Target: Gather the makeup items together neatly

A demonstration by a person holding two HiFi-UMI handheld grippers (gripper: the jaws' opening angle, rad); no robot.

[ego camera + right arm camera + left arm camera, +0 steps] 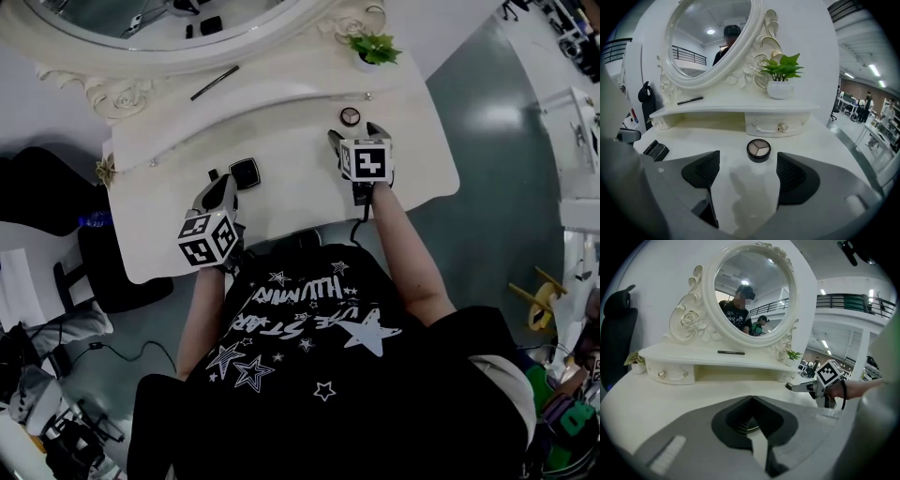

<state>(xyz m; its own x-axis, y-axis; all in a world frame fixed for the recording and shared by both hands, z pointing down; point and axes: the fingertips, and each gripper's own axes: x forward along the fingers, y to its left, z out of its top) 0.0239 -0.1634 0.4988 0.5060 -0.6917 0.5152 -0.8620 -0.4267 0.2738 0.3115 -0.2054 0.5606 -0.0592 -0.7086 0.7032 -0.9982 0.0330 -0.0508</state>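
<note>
1. The left tool [228, 184] hovers over the near part of the desk [291, 206]. Its jaws are pressed together and I can make out nothing between them.
2. The right tool [745, 171], at about three o'clock of the left one, stands wide apart and empty.
3. A square black compact [244, 172] lies just past the left tool's tips, at its one o'clock. A smaller dark item beside it is too small to name. Closed jaws moving in would probably shove the compact rather than take it.
4. A round eyeshadow pot [759, 150] lies flat on the desk at the right tool's twelve o'clock, just beyond its pads. It looks low and smooth, so a grip set too high could slip and send it skidding toward the drawer front [776, 125].
5. A thin pencil [690, 100] lies farther off at eleven o'clock on the raised shelf [736, 110], well apart from the other items. A nudge might roll it off.
6. A potted plant [780, 75] stands farthest away, at one o'clock. A careless reach along the shelf could tip it.
</note>
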